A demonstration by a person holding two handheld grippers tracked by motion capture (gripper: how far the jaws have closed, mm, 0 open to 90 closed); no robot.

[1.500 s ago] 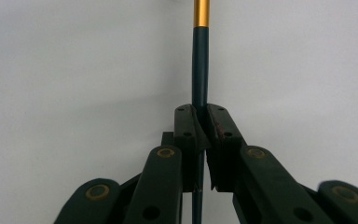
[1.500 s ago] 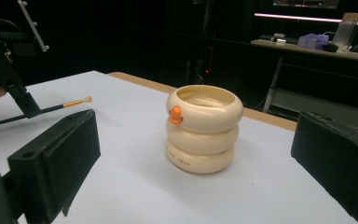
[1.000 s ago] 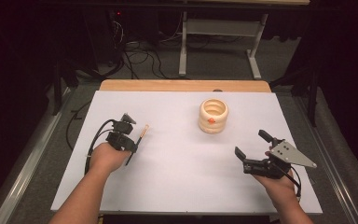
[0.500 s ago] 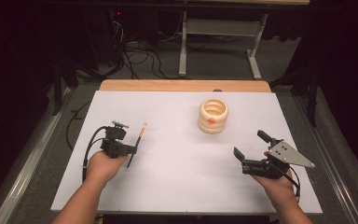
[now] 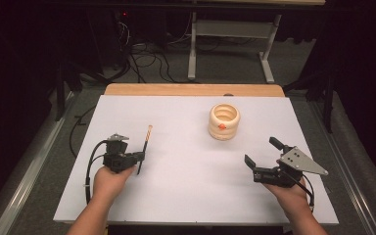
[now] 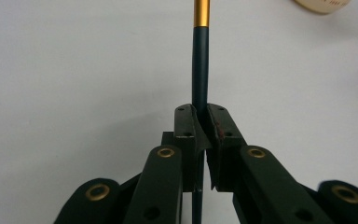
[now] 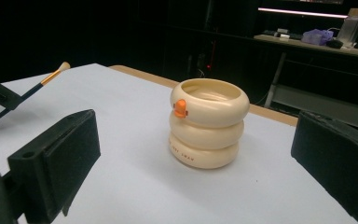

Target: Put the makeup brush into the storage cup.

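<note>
While clenched, the left claw grips the brush pointing straight beyond it.

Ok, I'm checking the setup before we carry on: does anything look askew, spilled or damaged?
Nothing stands out. The cream holder stands upright on the white table, with no spill around it. The left claw is shut on a dark-handled brush, its tip raised. The right claw is open, holding nothing.
</note>
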